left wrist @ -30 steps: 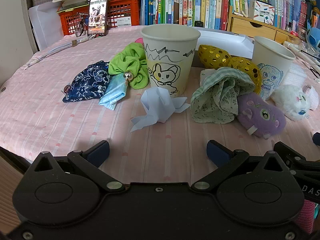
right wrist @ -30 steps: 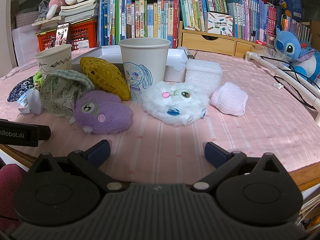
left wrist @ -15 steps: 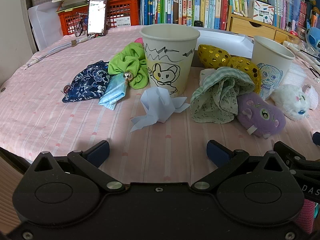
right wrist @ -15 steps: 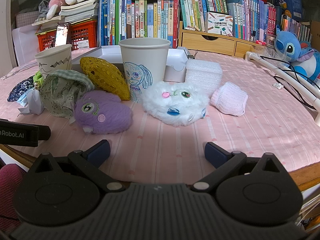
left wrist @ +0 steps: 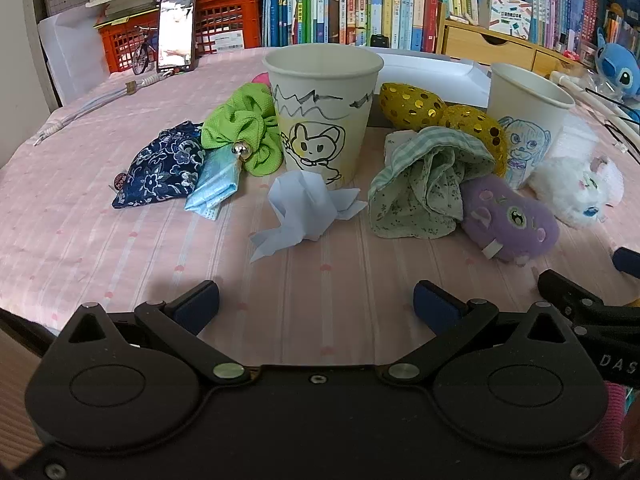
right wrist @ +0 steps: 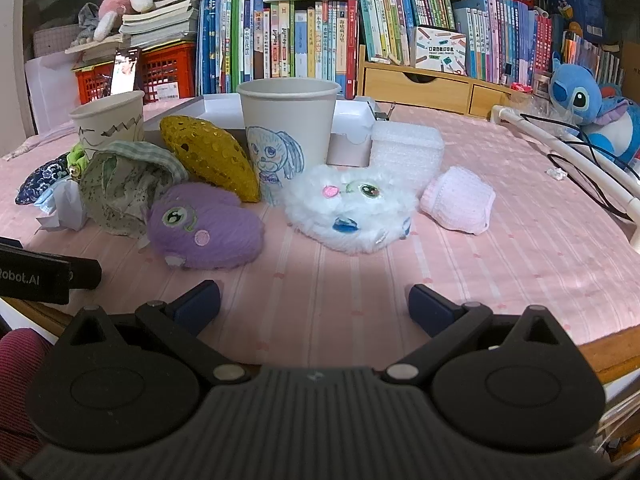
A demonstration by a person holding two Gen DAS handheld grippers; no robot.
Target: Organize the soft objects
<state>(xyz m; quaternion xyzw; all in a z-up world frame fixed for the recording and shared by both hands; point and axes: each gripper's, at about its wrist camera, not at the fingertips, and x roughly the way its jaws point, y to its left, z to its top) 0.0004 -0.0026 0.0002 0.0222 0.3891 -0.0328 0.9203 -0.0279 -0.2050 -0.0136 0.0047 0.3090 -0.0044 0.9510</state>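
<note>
Two paper cups stand on the pink tablecloth: one with a yellow cartoon point(left wrist: 323, 110) point(right wrist: 108, 122) and one with a blue cartoon point(right wrist: 287, 136) point(left wrist: 526, 120). Around the first lie a navy floral pouch point(left wrist: 160, 170), a green scrunchie point(left wrist: 244, 130), a light blue mask point(left wrist: 214, 186) and a crumpled pale blue tissue point(left wrist: 302, 210). Between the cups rest a green patterned cloth point(left wrist: 424, 190) point(right wrist: 128, 184), a gold sequin pouch point(right wrist: 208, 156) and a purple plush point(right wrist: 204, 226) point(left wrist: 508, 222). A white fluffy plush point(right wrist: 352, 210) and a pink knit piece point(right wrist: 460, 200) lie right of the second cup. My left gripper point(left wrist: 316, 306) and right gripper point(right wrist: 314, 306) hover open near the table's front edge, holding nothing.
A white box point(right wrist: 352, 120) and a foam block point(right wrist: 406, 146) sit behind the cups. Books, a red crate point(left wrist: 224, 26), a phone point(left wrist: 176, 32) and wooden drawers point(right wrist: 432, 88) line the back. A blue plush point(right wrist: 592, 108) and white tube with cable point(right wrist: 568, 156) lie at the right.
</note>
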